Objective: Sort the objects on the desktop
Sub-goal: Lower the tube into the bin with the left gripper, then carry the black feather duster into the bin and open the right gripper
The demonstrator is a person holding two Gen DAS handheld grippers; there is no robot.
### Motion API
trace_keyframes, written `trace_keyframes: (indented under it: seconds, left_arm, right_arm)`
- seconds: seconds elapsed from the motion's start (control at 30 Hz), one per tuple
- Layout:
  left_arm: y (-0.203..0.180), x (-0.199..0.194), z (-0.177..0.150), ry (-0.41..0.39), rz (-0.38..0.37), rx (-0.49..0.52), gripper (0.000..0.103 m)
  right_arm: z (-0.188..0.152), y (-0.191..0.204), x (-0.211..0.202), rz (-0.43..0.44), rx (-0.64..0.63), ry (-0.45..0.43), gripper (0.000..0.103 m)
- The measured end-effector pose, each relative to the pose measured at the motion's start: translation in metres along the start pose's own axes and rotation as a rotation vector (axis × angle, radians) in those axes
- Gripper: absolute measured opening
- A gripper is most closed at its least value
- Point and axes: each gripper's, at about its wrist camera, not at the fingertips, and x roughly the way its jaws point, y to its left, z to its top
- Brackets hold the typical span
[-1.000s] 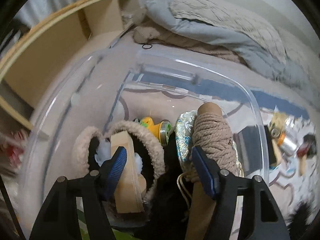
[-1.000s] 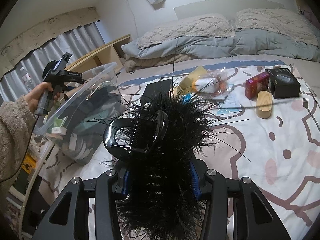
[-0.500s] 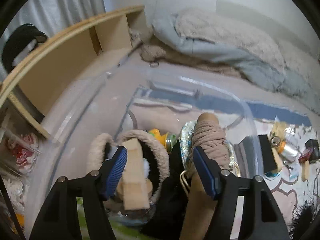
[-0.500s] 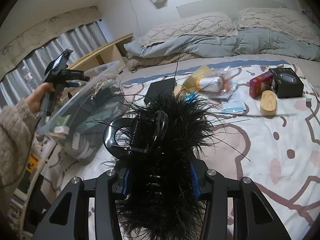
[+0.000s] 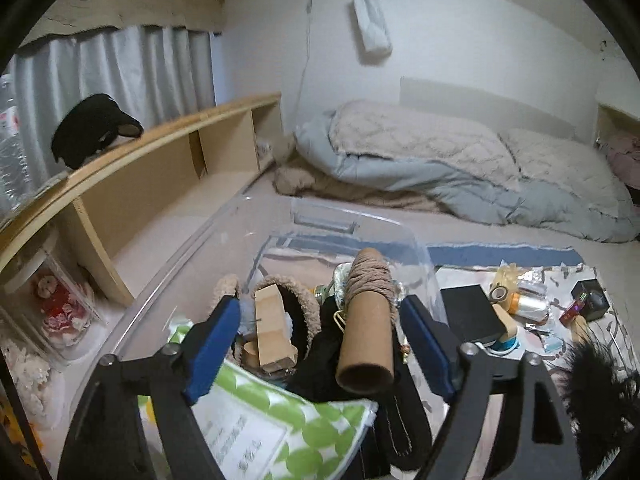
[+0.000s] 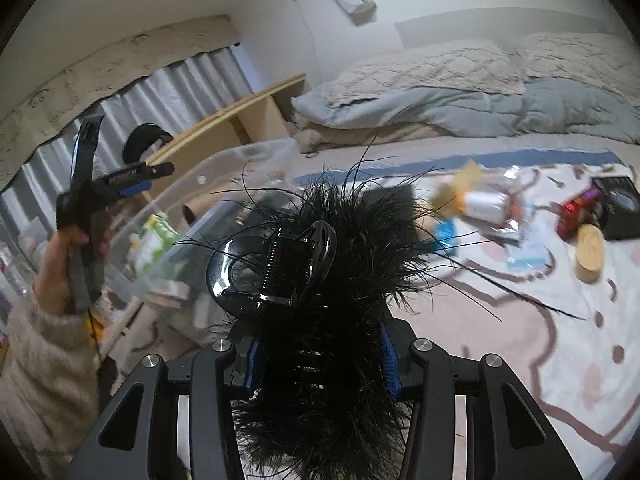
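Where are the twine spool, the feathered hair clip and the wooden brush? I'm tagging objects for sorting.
twine spool (image 5: pixel 370 280), left wrist view, on the wound twine.
feathered hair clip (image 6: pixel 276 268), right wrist view, on its metal spring.
wooden brush (image 6: pixel 589 254), right wrist view, on its back.

My right gripper (image 6: pixel 318 354), matt black plastic with blue rubbery pads, pinches a glossy black plastic hair claw (image 6: pixel 272 268) with a coiled metal spring and wispy black feathers. Before my left gripper (image 5: pixel 320 346), the clear, smooth plastic bin (image 5: pixel 352 224) holds a matt cardboard tube (image 5: pixel 366 344) wound with rough beige twine, a raw wooden block (image 5: pixel 272 324) and fuzzy fleece slippers (image 5: pixel 298 300).
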Motion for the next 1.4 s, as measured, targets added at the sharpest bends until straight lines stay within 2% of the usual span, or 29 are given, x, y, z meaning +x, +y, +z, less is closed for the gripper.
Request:
trace_keyframes:
  seconds: [0.2,0.27,0.33,0.43,0.63,0.73,0.83,1.1,1.27,1.4]
  left_arm:
    - [-0.008,-0.012,-0.019,-0.023,-0.042,-0.049,0.087]
    - [-0.012,-0.013,-0.025,-0.034,-0.051,-0.073,0.099]
    - [-0.013,-0.017,-0.028,-0.049,-0.057,-0.091,0.102]
    - [-0.015,-0.02,-0.034,-0.064,-0.052,-0.122,0.103]
    - [-0.012,-0.03,-0.039,-0.109,-0.028,-0.108,0.103]
    - [0.003,-0.04,-0.041,-0.128,-0.002,-0.121,0.103]
    - [0.021,-0.05,-0.043,-0.152,0.058,-0.131,0.103]
    - [0.099,-0.067,-0.057,-0.183,0.206,-0.301,0.103]
    - [0.133,-0.069,-0.069,-0.179,0.239,-0.392,0.103]
    - [0.142,-0.067,-0.075,-0.173,0.239,-0.404,0.103]
  right_arm:
    - [0.027,0.031,0.014,0.052,-0.035,-0.006,0.047]
    - [0.035,0.039,0.017,0.069,-0.041,-0.008,0.047]
    - [0.042,0.043,0.019,0.087,-0.037,-0.01,0.047]
    - [0.044,0.047,0.024,0.1,-0.027,-0.008,0.047]
    - [0.047,0.052,0.036,0.096,-0.018,0.011,0.047]
    - [0.055,0.057,0.04,0.101,-0.015,0.013,0.047]
    - [0.068,0.065,0.042,0.124,-0.006,0.002,0.047]
    - [0.117,0.106,0.05,0.19,-0.018,-0.036,0.047]
    - [0.15,0.137,0.079,0.243,-0.004,-0.028,0.047]
    - [0.167,0.163,0.121,0.254,-0.002,0.031,0.047]
